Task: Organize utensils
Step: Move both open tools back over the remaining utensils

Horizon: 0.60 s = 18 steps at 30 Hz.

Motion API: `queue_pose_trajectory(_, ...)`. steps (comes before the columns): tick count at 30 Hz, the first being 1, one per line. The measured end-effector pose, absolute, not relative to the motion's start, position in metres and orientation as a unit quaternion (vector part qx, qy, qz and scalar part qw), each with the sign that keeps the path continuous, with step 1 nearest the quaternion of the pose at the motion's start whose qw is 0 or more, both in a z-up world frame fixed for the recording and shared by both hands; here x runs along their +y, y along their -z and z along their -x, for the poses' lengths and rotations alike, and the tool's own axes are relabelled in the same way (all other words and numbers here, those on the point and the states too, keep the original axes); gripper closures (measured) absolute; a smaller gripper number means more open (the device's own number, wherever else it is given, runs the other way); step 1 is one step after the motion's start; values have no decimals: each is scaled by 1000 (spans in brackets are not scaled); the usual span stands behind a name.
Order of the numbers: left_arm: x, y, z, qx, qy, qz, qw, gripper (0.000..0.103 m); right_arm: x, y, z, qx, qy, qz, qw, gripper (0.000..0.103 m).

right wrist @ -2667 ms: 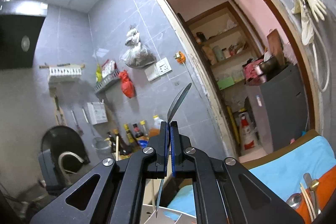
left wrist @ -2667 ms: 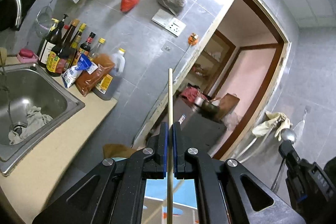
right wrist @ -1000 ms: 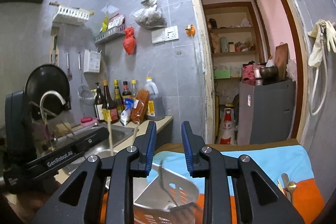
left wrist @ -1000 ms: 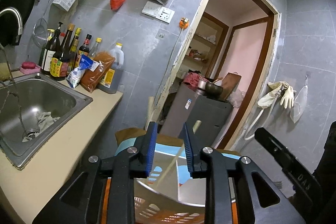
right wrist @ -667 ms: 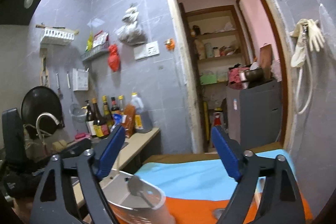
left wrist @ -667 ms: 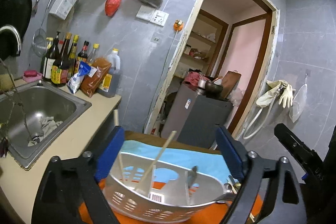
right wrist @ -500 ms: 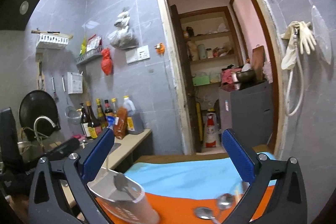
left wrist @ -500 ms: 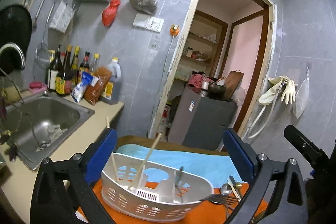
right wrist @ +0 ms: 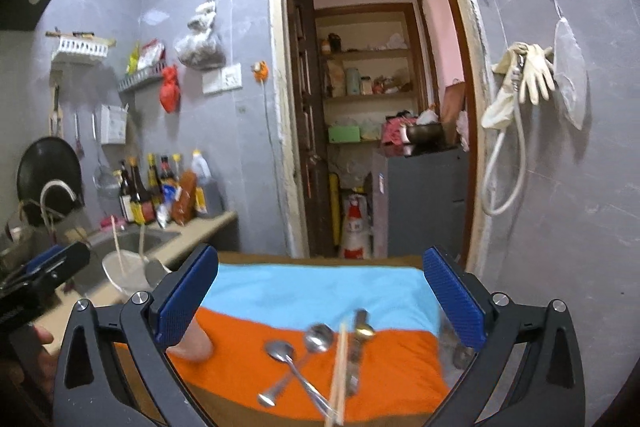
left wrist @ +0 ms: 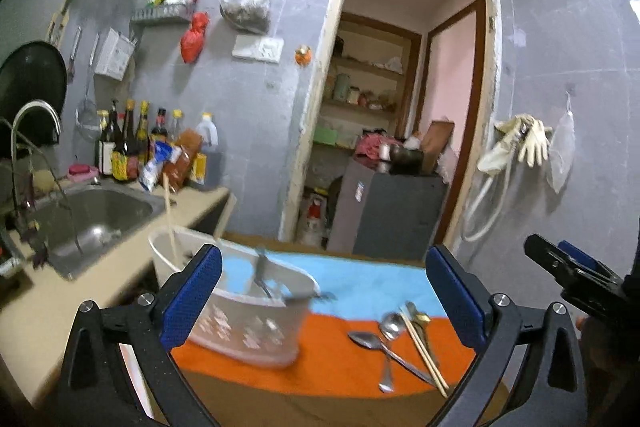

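Both the left gripper (left wrist: pixel 320 301) and right gripper (right wrist: pixel 320 301) have let go, fingers spread wide and empty. The chopstick (left wrist: pixel 170 223) and a spoon (left wrist: pixel 262 273) now stand in the white basket (left wrist: pixel 240 327). Beside the basket, loose spoons (right wrist: pixel 288 361) and chopsticks (right wrist: pixel 340 371) still await sorting.

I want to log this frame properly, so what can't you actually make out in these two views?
- Basket, left view: motion-blurred, contents uncountable.
- Same basket, right view: mostly behind the right gripper's finger.
- Chopsticks, right view: smeared, count unclear.
- Gold-tipped utensil: type unclear.
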<state>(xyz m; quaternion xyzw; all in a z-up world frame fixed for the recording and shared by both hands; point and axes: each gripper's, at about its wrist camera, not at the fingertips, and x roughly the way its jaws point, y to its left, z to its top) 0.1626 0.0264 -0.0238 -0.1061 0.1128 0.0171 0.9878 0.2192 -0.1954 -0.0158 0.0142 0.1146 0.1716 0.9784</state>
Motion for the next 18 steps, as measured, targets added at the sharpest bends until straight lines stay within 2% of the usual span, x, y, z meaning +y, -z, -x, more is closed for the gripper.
queue_pose_trajectory(8,-18,68,-185,191,15,114,975,3,-234,48,-230,157,-153,-20,975,0)
queue_pose_trajectory(18,-51,112,-255,275,27,114,954,3,-263,88,-266,203,-145,-19,968,0)
